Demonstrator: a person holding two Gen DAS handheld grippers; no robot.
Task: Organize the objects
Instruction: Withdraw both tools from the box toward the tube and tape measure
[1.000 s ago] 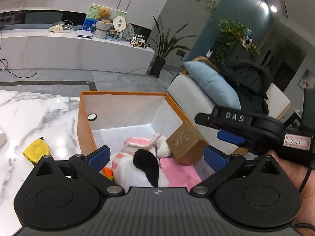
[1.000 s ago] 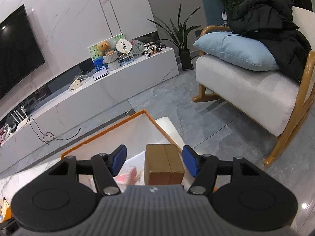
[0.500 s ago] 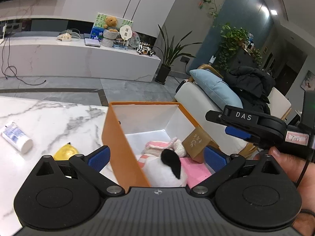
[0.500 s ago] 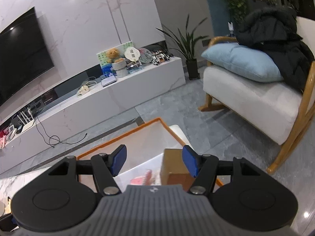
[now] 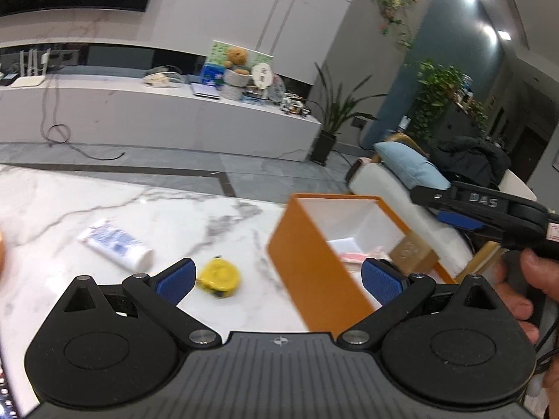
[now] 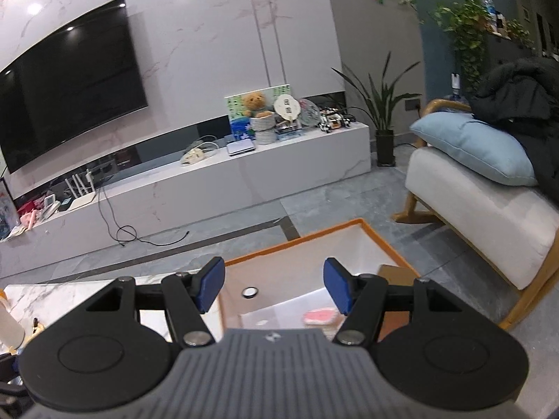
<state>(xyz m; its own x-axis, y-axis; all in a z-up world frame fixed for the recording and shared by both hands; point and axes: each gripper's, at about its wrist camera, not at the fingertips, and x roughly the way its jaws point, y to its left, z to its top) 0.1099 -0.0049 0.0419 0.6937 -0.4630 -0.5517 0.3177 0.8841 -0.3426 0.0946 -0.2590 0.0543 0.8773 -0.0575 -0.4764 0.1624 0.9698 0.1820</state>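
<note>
Both hand-held grippers empty over the table

Left hand-held gripper (image 5: 277,277) gapes wide, tape measure (image 5: 219,276) by its left pad; right hand-held gripper (image 6: 273,288) parted above the orange box (image 6: 384,244).

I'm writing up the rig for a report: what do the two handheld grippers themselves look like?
Both look alike. The left gripper has a matte black body with a ribbed grey centre panel, two round black discs, silver pivot screws and blue textured pads on its fingers. The right gripper matches; seen from the left wrist, its side bears white "DAS" lettering and a small white label, with a thin black cable beside the hand.
</note>
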